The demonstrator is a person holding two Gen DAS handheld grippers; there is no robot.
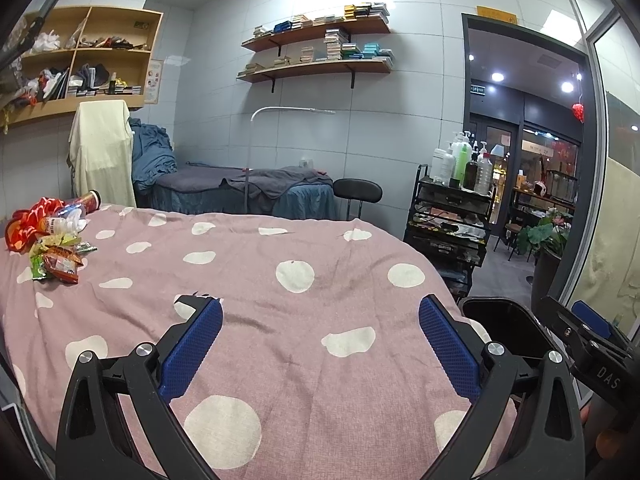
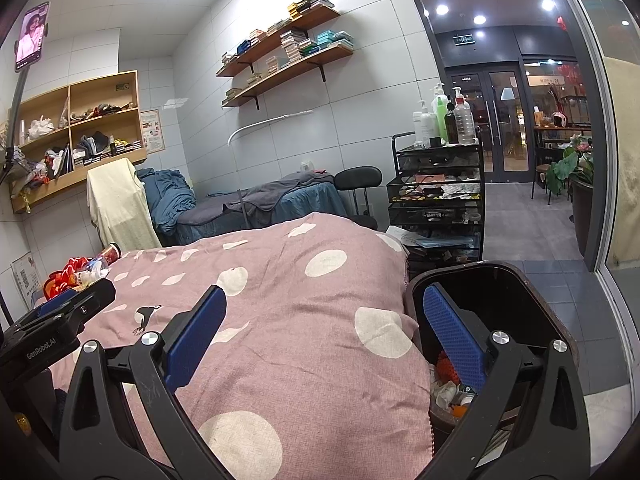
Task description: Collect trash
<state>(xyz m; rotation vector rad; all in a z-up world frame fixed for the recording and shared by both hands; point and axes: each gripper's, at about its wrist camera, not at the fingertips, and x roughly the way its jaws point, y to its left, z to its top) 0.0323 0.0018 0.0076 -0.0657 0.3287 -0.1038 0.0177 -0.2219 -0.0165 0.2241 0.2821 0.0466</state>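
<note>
**Both grippers empty, trash heap far off to the left**

Nearest the cameras, the left gripper (image 1: pixel 320 320) hung over the polka-dot bedspread (image 1: pixel 312 320) with its jaws spread wide and nothing between them. The right gripper (image 2: pixel 324 316) was likewise wide open and empty, one blue pad over the bedspread, the other over the dark bin (image 2: pixel 496 276) standing just beside the bed's right edge; some rubbish already lay inside the bin.

Farther off, the trash pile (image 1: pixel 56 248) of snack wrappers, a plastic bottle and a red-patterned bag sat near the bed's far-left corner, with a cylindrical can (image 1: pixel 90 200) lying on its side just beyond, its long axis running roughly left to right.

The pile lay ahead and well left of both grippers. The left gripper looked nearer, so a reach forward and leftward seemed to fall to it.
</note>
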